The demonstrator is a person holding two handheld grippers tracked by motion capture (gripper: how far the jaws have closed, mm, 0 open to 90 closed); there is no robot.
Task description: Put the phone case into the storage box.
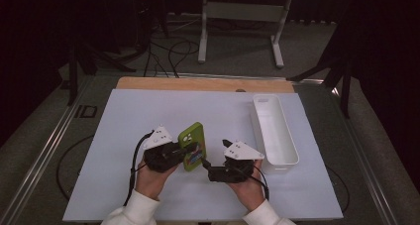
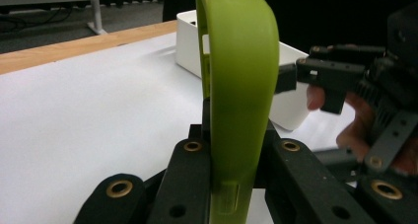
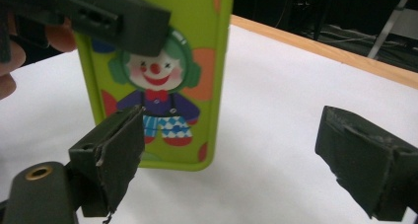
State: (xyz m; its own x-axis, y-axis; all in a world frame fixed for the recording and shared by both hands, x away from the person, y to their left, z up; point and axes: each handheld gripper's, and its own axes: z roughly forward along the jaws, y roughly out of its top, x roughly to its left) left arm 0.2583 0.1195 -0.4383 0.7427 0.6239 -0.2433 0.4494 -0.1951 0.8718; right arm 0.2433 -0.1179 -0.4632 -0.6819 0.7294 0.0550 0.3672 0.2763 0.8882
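Note:
A green phone case (image 1: 192, 144) with a clown picture (image 3: 158, 91) stands on its edge over the white mat, a little left of the table's middle. My left gripper (image 1: 187, 153) is shut on it. In the left gripper view the case (image 2: 241, 86) rises edge-on between the two black jaws of that gripper (image 2: 236, 157). My right gripper (image 1: 204, 166) is just right of the case, pointing at it, and is open. In the right gripper view its wide-apart jaws (image 3: 239, 155) frame the case's lower corner (image 3: 197, 155) without touching it. A jaw of the left gripper (image 3: 113, 14) crosses the case's top.
A long white bin (image 1: 275, 131) lies at the right of the mat (image 1: 148, 111), close behind my right hand (image 1: 250, 188). A wooden strip (image 1: 203, 84) runs along the table's far edge. Table legs and cables stand on the floor beyond.

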